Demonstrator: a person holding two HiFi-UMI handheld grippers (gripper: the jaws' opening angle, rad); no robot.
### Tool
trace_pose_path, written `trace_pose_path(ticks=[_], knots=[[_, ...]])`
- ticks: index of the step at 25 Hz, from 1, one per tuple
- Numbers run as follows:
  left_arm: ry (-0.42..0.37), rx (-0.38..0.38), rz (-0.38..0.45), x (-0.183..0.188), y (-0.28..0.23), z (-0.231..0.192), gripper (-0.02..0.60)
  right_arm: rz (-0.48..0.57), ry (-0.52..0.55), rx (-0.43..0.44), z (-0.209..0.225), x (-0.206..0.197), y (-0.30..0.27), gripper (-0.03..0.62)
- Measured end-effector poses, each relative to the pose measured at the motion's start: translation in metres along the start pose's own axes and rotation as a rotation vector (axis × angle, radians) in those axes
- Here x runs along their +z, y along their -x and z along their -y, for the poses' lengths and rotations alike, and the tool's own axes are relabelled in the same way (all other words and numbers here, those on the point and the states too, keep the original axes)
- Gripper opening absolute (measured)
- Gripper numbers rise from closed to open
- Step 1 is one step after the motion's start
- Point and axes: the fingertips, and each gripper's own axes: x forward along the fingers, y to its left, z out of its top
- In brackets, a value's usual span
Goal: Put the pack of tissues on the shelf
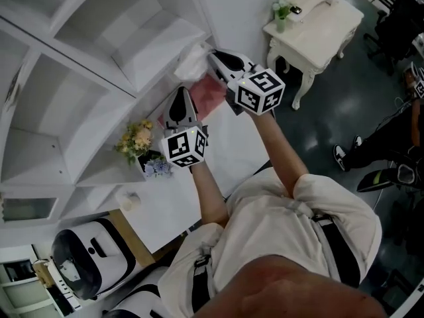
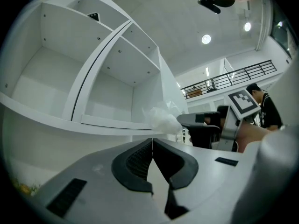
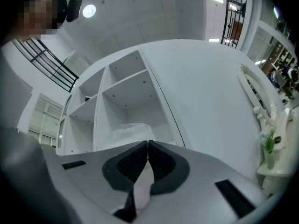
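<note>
Sitting in a lower compartment of the white shelf (image 1: 79, 61), at its open front edge: pack of tissues (image 3: 125, 131), crinkled white wrap, touched by neither gripper. In the head view a pink patch lies just below it; cannot tell what.

Right gripper (image 3: 148, 143): jaws pressed together, nothing between them, tips just short of the pack and pointing at it.

Left gripper (image 2: 153, 141): jaws likewise pressed together, empty, lower and to the left of the right one, aimed at the shelf's lower board.

White desk top (image 1: 245, 144) runs under both arms. Small pot of flowers (image 1: 136, 139) stands on it against the shelf, left of the left gripper. White side table (image 1: 318, 25) well apart at right.
</note>
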Motion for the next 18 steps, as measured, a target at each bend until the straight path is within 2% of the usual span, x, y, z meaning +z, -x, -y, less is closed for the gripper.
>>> trace_pose_path(ticks=[4,10,18], knots=[[-0.006,0.014,0.016,0.006,0.000,-0.010,0.011,-0.019,0.030,0.064,-0.008,0.024,-0.039,0.069],[-0.023,0.033,0.040,0.018,0.001,-0.024,0.011,-0.144,0.051,0.101,-0.016,0.028,-0.096,0.069],[-0.026,0.047,0.070,0.027,-0.005,-0.042,0.011,-0.319,0.215,0.131,-0.042,0.034,-0.166,0.071]])
